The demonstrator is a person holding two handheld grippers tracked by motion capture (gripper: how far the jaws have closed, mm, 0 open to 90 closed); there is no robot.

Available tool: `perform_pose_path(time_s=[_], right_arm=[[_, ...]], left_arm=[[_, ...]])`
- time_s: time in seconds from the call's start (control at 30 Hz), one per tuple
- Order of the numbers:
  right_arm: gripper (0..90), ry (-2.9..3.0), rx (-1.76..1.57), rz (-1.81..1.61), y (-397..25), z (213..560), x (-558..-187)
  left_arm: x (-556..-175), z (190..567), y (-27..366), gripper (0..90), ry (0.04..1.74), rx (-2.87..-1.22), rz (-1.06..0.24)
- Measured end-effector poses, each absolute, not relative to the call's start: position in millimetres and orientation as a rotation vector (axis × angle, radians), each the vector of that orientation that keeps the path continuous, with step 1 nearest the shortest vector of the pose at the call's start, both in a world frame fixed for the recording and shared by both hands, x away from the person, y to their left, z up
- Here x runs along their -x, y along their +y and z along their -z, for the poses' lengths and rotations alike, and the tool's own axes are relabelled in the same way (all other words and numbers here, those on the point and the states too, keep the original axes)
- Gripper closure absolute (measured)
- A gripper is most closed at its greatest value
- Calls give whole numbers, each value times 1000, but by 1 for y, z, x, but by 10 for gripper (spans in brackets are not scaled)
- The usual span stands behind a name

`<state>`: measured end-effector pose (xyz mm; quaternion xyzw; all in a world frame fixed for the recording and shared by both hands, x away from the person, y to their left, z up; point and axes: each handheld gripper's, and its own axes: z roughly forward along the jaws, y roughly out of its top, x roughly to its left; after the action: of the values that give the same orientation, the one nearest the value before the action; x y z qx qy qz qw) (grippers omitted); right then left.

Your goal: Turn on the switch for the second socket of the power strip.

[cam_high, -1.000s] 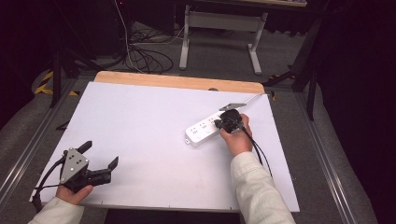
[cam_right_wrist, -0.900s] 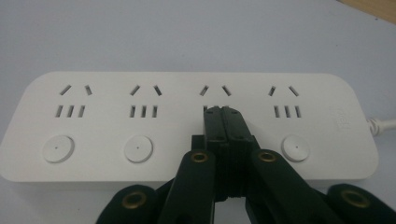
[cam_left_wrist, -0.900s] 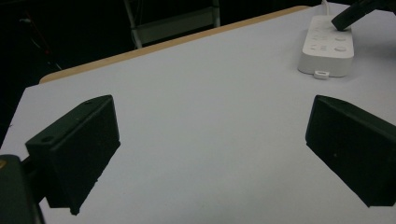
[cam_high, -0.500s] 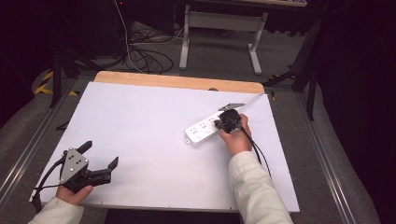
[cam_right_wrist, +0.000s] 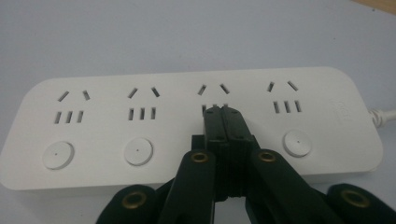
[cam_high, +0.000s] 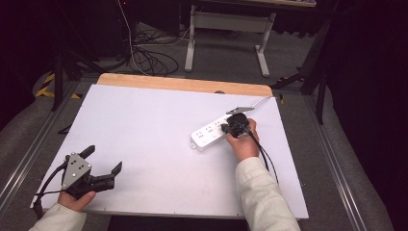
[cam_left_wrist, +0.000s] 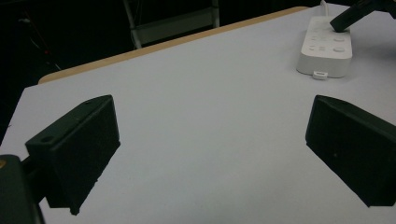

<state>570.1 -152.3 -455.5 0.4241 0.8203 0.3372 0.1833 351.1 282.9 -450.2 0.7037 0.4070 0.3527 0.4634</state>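
Note:
A white power strip (cam_high: pixel 208 135) with several sockets lies on the white table (cam_high: pixel 144 120), right of the middle. My right gripper (cam_high: pixel 226 128) is shut, its tips pressed down on the strip. In the right gripper view the shut jaws (cam_right_wrist: pixel 222 113) rest on the power strip (cam_right_wrist: pixel 140 116) just below the third socket and hide that socket's round button; the other buttons (cam_right_wrist: pixel 138 151) show. My left gripper (cam_high: pixel 103 159) is held open near the table's front left corner with nothing between its jaws. The left gripper view shows the open gripper (cam_left_wrist: pixel 210 140) aimed across bare table toward the power strip (cam_left_wrist: pixel 327 46).
The strip's white cord (cam_high: pixel 262 101) runs off the table's far right corner. A wooden strip (cam_high: pixel 183 83) edges the far side. Beyond it, black cables (cam_high: pixel 144 55) lie on the floor beside a grey metal stand (cam_high: pixel 192 33).

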Motion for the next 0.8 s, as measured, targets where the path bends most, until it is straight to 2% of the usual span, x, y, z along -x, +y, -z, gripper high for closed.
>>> perform_pose_path(time_s=[0.3, 0.8], right_arm=[[900, 2237, -1158, -1006, -151, 447, -559], [900, 2210, -1080, -1107, -154, 411, -541]], left_arm=[[-351, 450, 283, 34, 1003, -1730, -867], [-352, 450, 282, 33, 1000, -1731, -868]])
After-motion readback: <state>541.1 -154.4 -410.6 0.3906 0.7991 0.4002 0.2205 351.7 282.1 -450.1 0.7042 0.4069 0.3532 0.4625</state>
